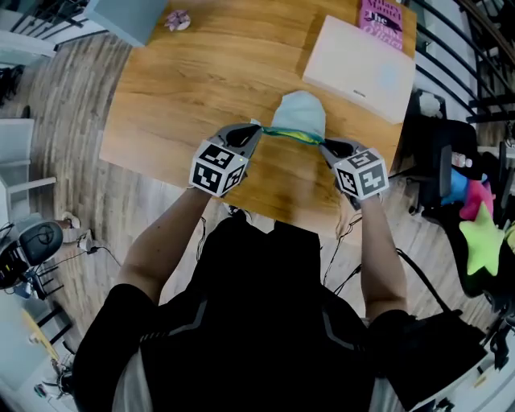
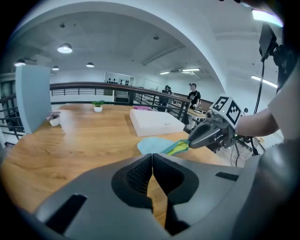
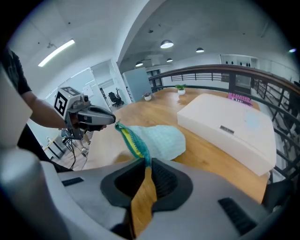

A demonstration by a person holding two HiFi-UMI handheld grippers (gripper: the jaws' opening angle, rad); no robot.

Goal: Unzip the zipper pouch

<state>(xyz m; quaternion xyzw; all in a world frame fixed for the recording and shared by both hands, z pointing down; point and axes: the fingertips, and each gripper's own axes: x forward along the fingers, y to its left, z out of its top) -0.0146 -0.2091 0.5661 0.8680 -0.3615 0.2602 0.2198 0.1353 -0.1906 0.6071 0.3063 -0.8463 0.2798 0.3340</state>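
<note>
A light blue zipper pouch (image 1: 299, 113) lies on the wooden table (image 1: 177, 96), and its teal zipper edge (image 1: 290, 134) with yellow lining is stretched taut between both grippers. My left gripper (image 1: 257, 128) is shut at the zipper's left end, on the small pull. In the right gripper view that tip meets the teal zipper (image 3: 129, 138). My right gripper (image 3: 146, 164) is shut on the zipper's other end, where the teal tape runs into the jaws. In the left gripper view, my left gripper (image 2: 151, 157) has its jaws pressed together, the pouch (image 2: 154, 144) just beyond them.
A white box (image 1: 360, 68) sits behind the pouch at the back right, with a pink book (image 1: 380, 18) past it. A small pink thing (image 1: 177, 20) and a grey-blue panel (image 1: 121, 16) are at the far left. The near table edge (image 1: 273, 211) is close below the grippers.
</note>
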